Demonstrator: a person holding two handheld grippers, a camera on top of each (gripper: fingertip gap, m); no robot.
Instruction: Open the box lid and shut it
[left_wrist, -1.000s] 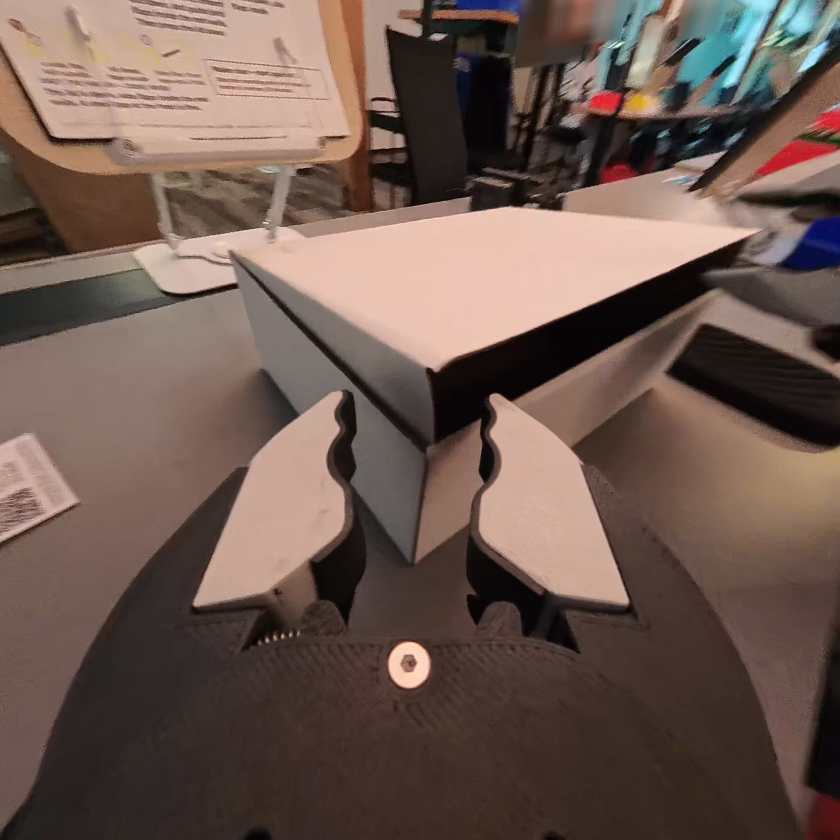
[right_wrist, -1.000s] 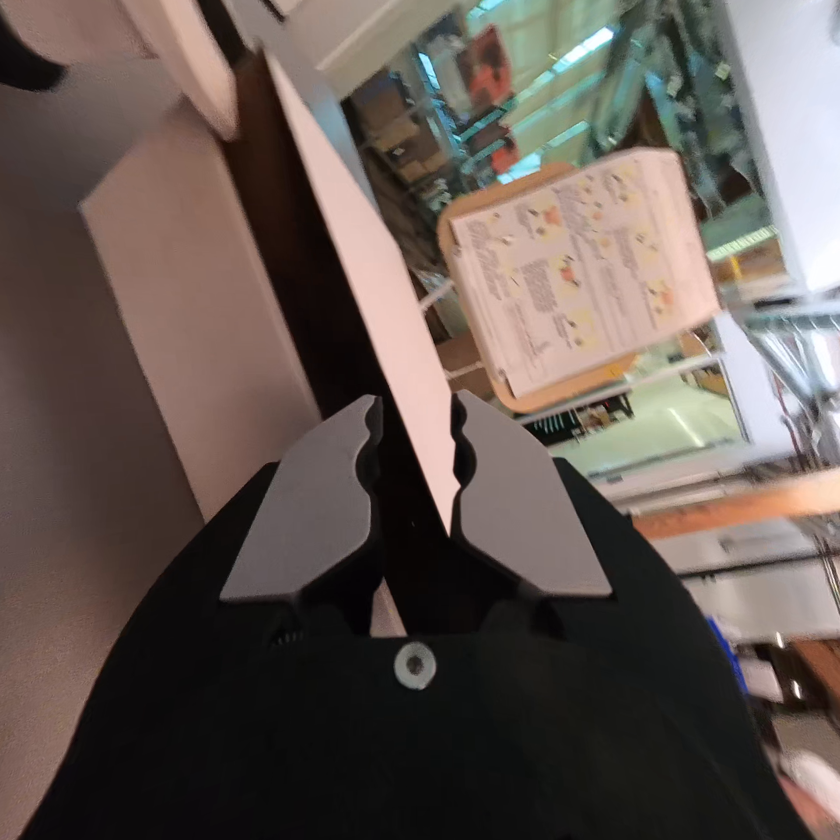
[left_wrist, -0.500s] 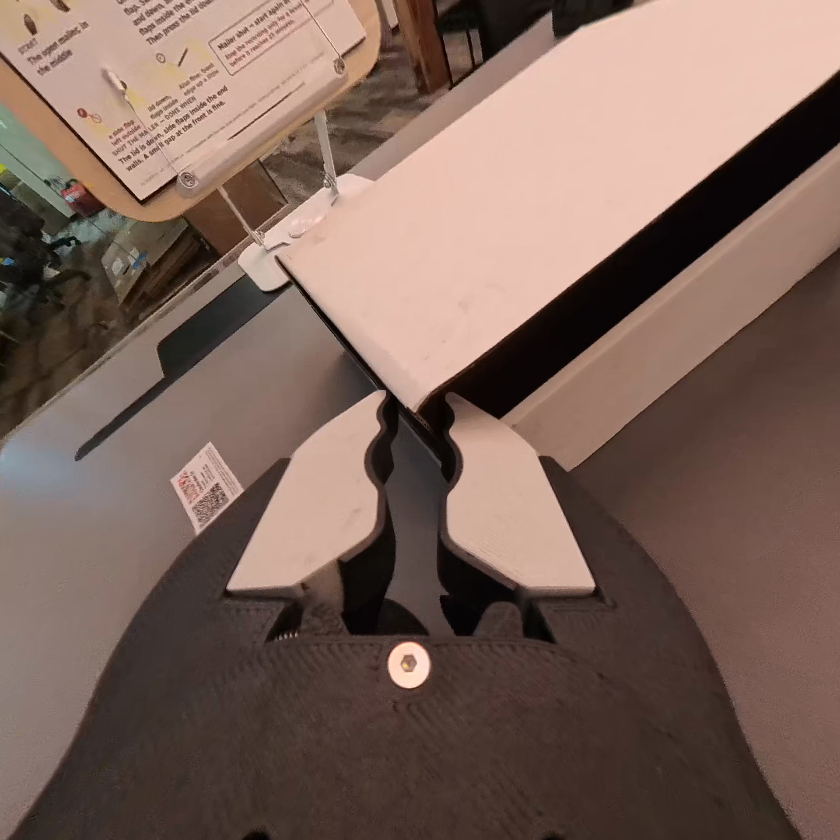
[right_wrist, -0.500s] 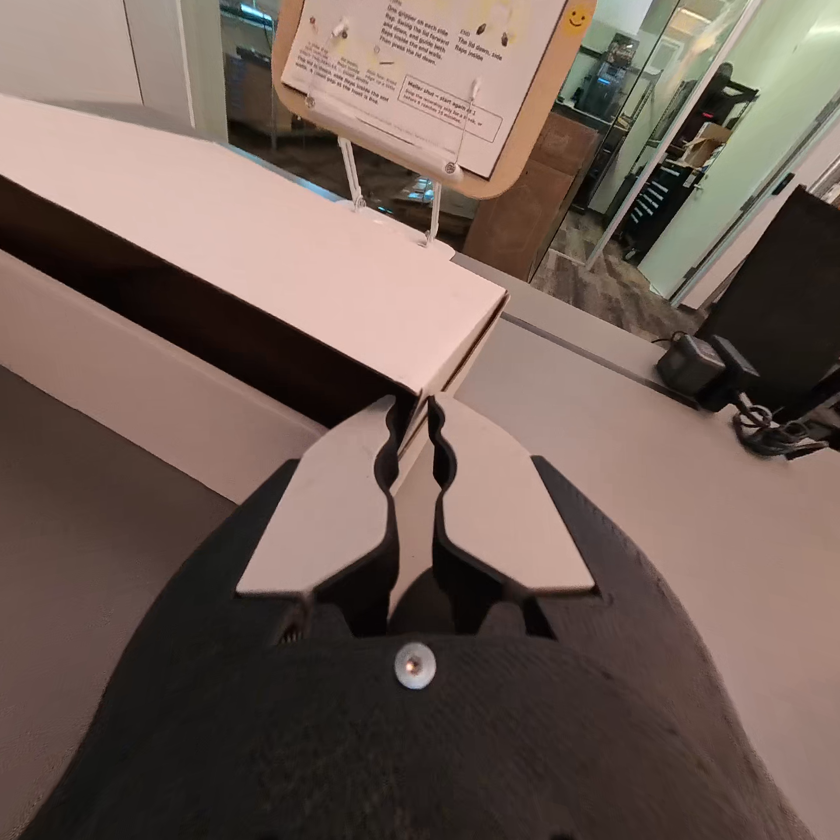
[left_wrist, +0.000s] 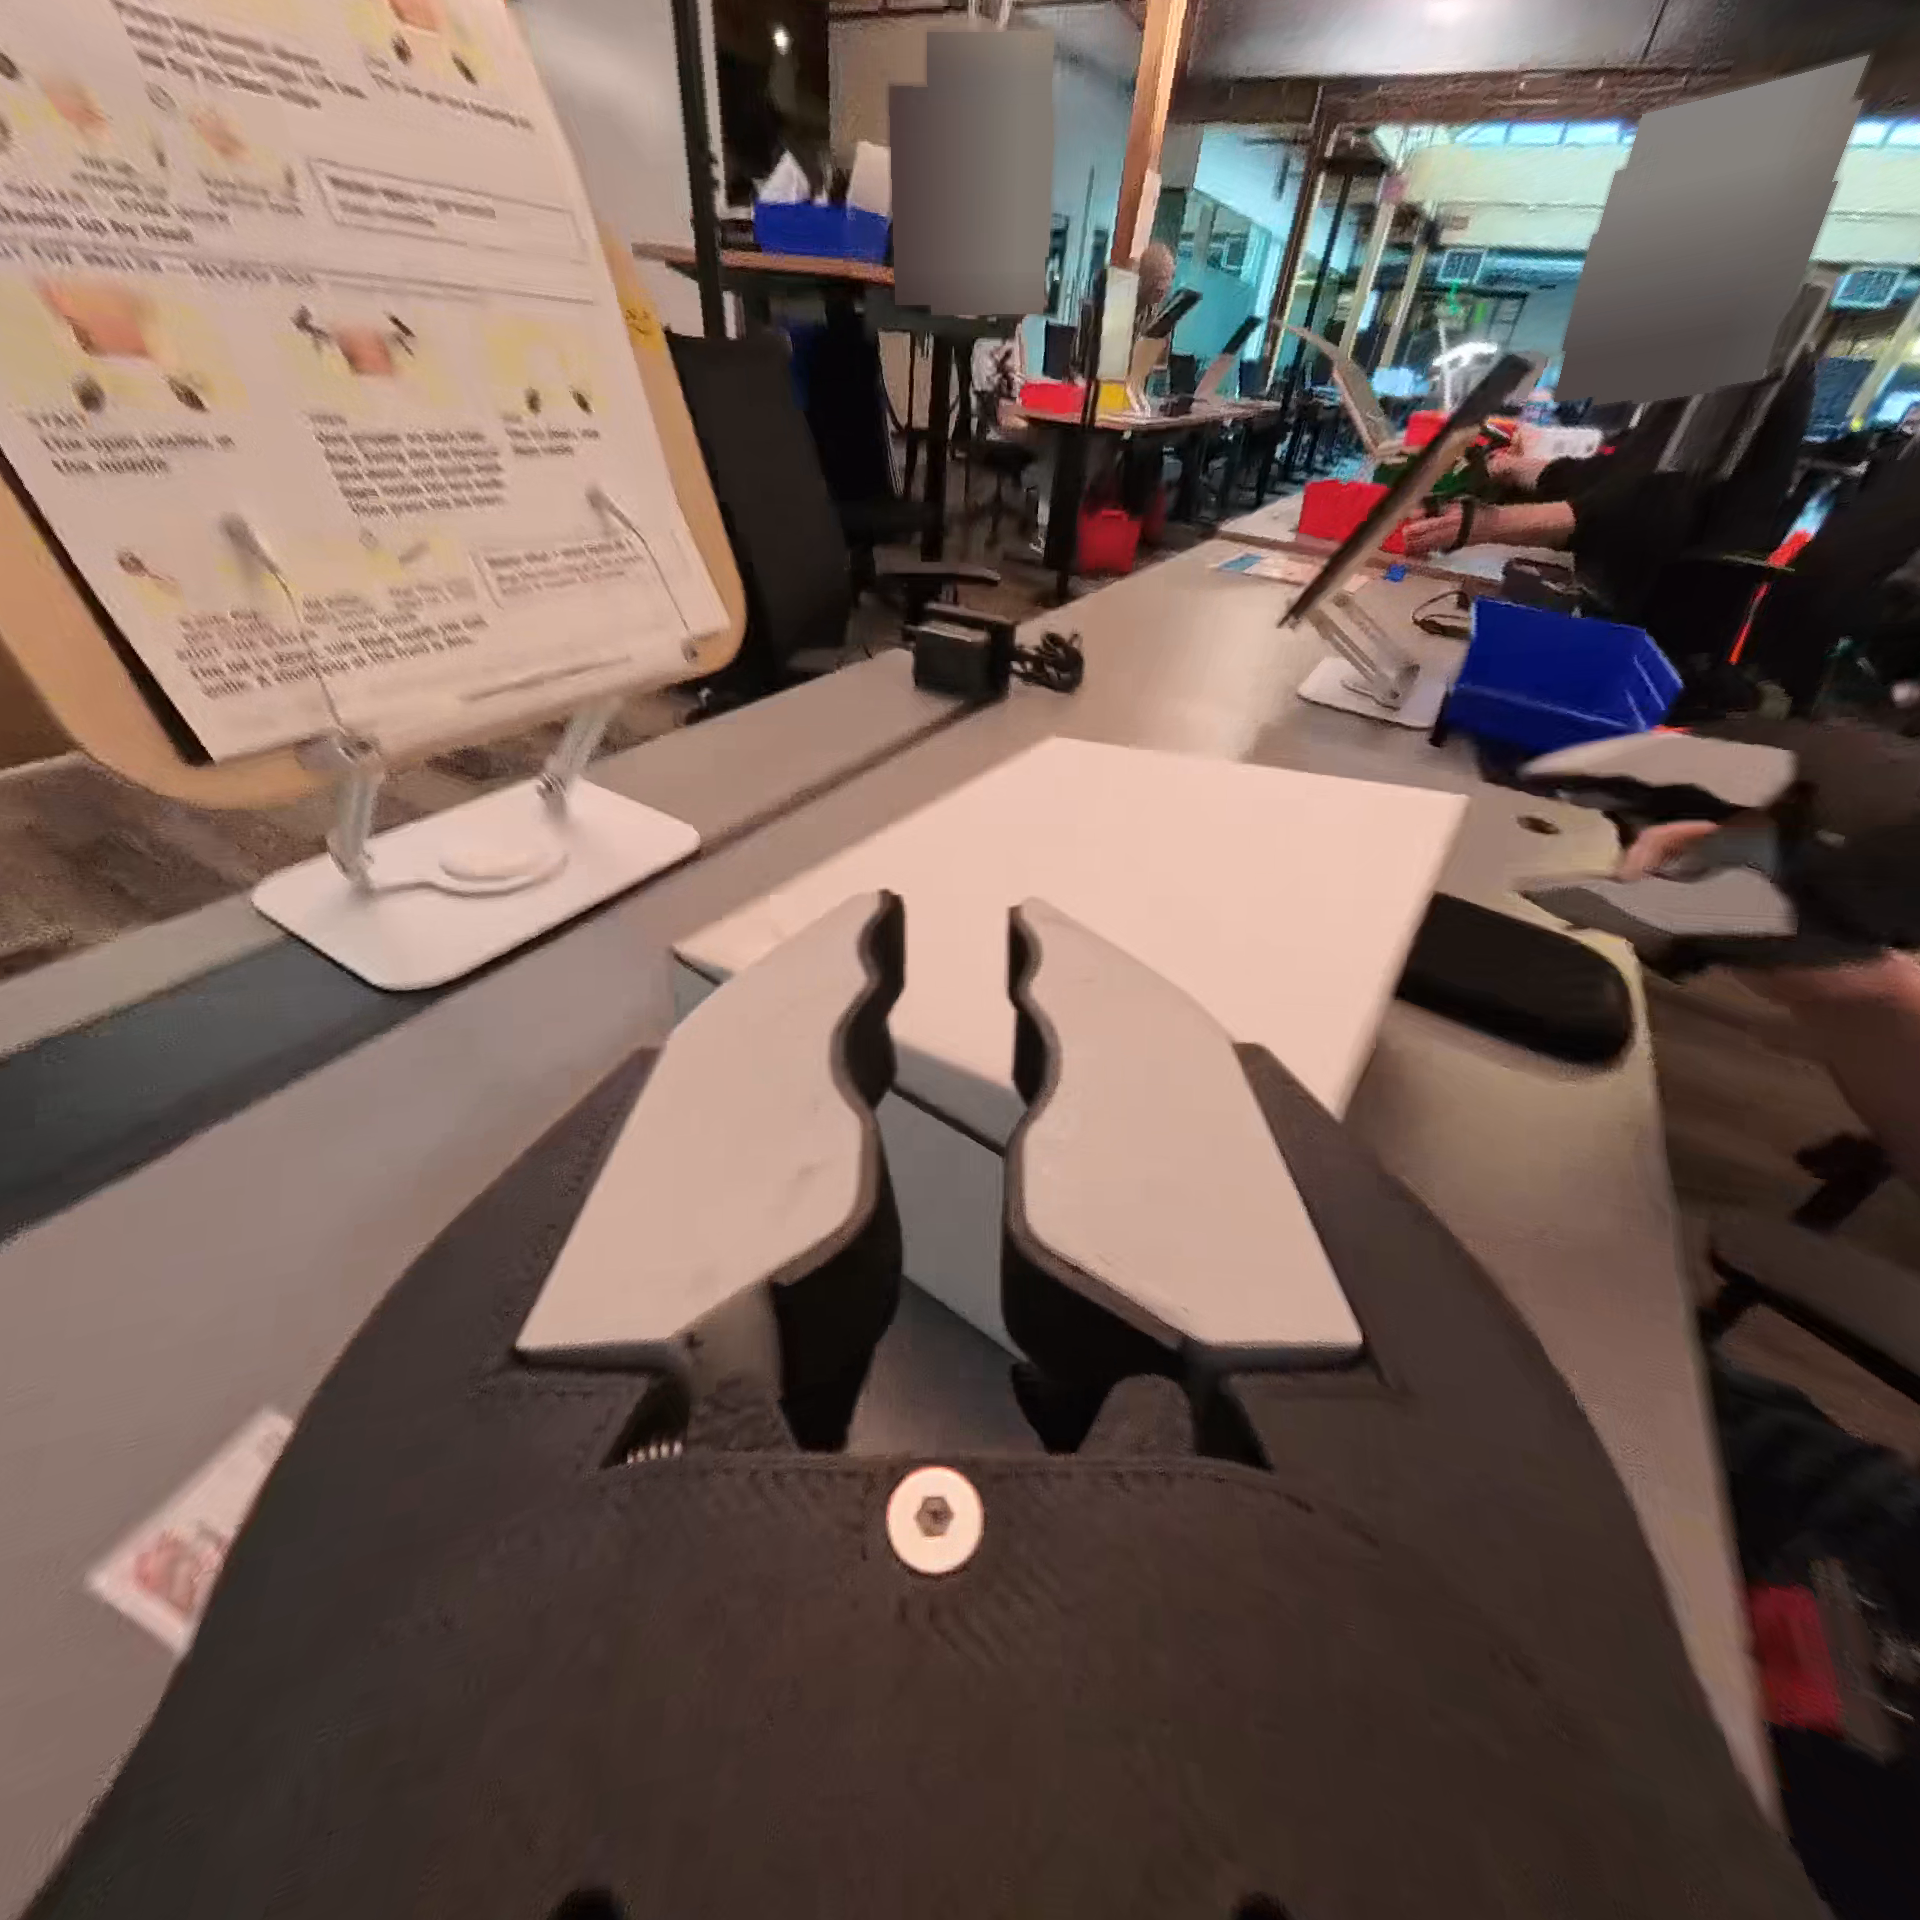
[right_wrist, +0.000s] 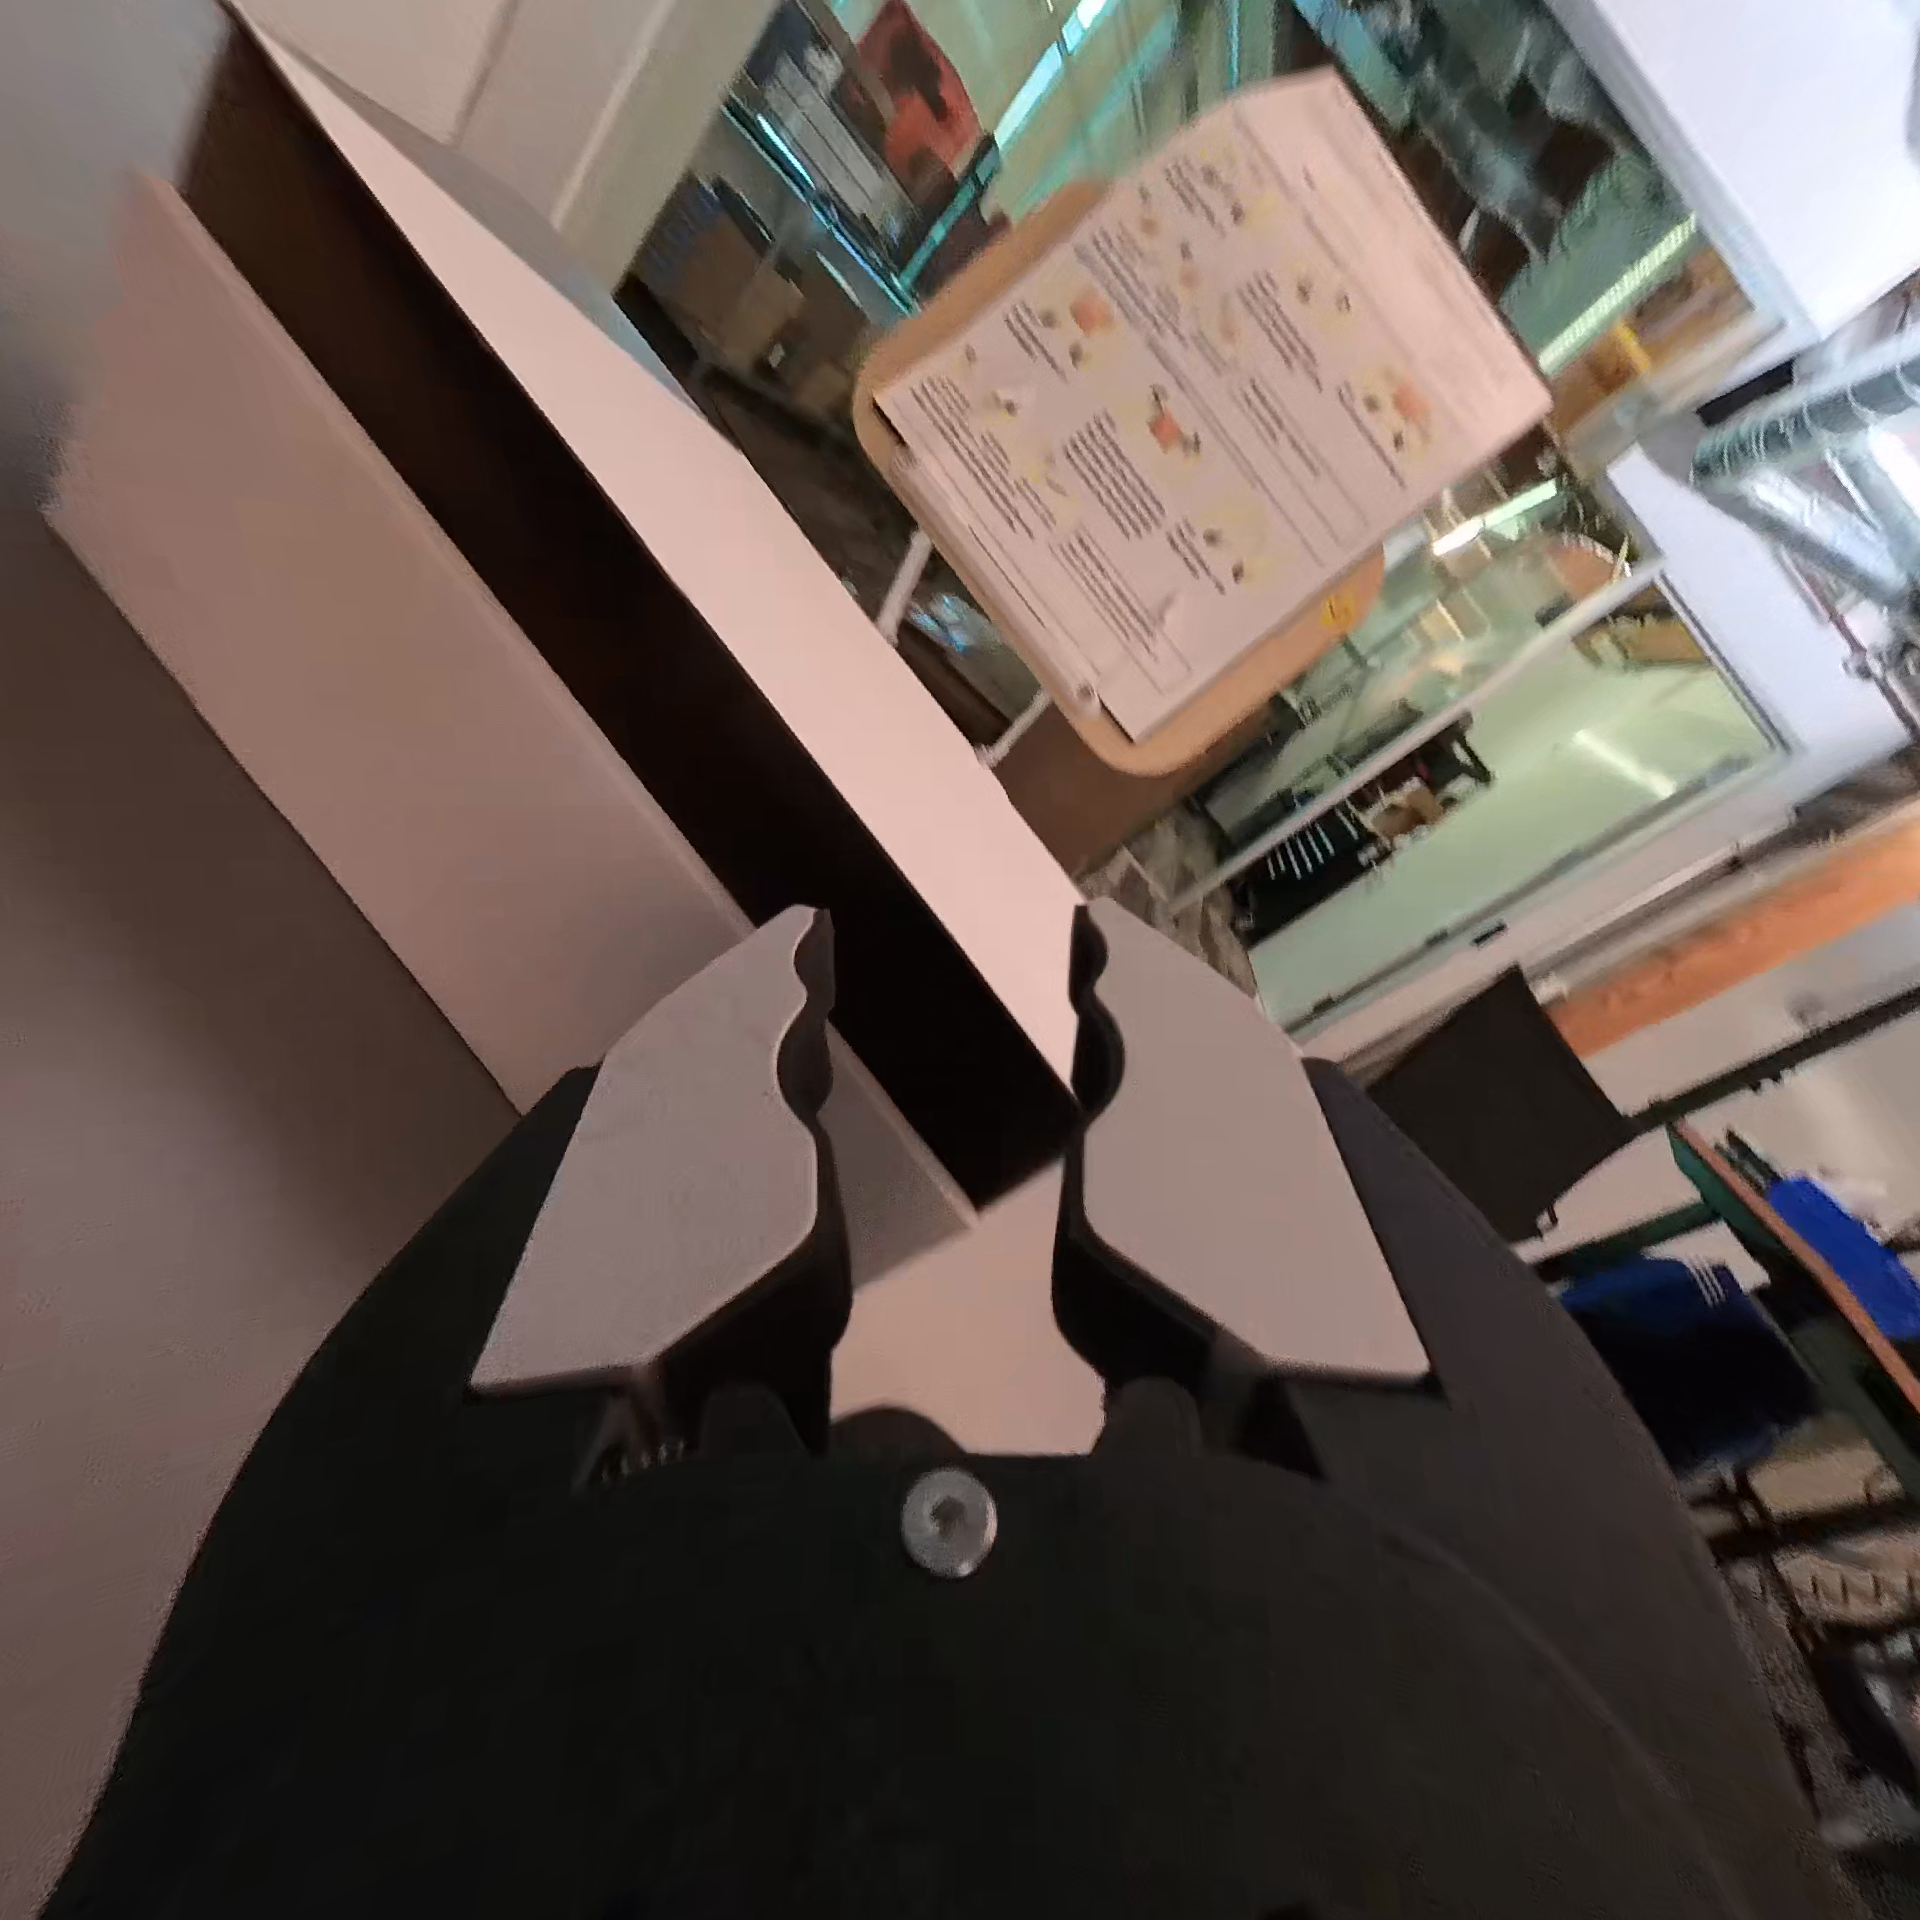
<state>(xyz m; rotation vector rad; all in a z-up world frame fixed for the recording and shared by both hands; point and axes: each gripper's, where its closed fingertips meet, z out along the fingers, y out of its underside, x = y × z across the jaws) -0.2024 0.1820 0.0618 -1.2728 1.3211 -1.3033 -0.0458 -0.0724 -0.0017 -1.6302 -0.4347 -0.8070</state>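
The white box (left_wrist: 945, 1195) stands on the grey table, its lid (left_wrist: 1143, 883) lying nearly flat. My left gripper (left_wrist: 953, 914) hovers over the box's near left corner, its fingers a little apart with nothing between them. The right gripper (left_wrist: 1662, 842) shows blurred beyond the box's right side. In the tilted right wrist view the lid (right_wrist: 727, 582) stands slightly above the front wall (right_wrist: 343, 727), with its dark inner flap (right_wrist: 582, 582) showing. My right gripper (right_wrist: 953, 925) is open, and the lid's corner lies in line with the gap. I cannot tell whether it touches.
An instruction sheet on a white stand (left_wrist: 478, 883) is at the back left and also shows in the right wrist view (right_wrist: 1195, 416). A sticker (left_wrist: 177, 1558) lies on the table (left_wrist: 208, 1195). A black pad (left_wrist: 1507, 987), a blue bin (left_wrist: 1548, 675) and a power adapter (left_wrist: 956, 649) lie beyond the box.
The right gripper has opened and let go of the lid's corner. The left gripper has left the lid's corner and levelled out above the box. The lid has come down lower.
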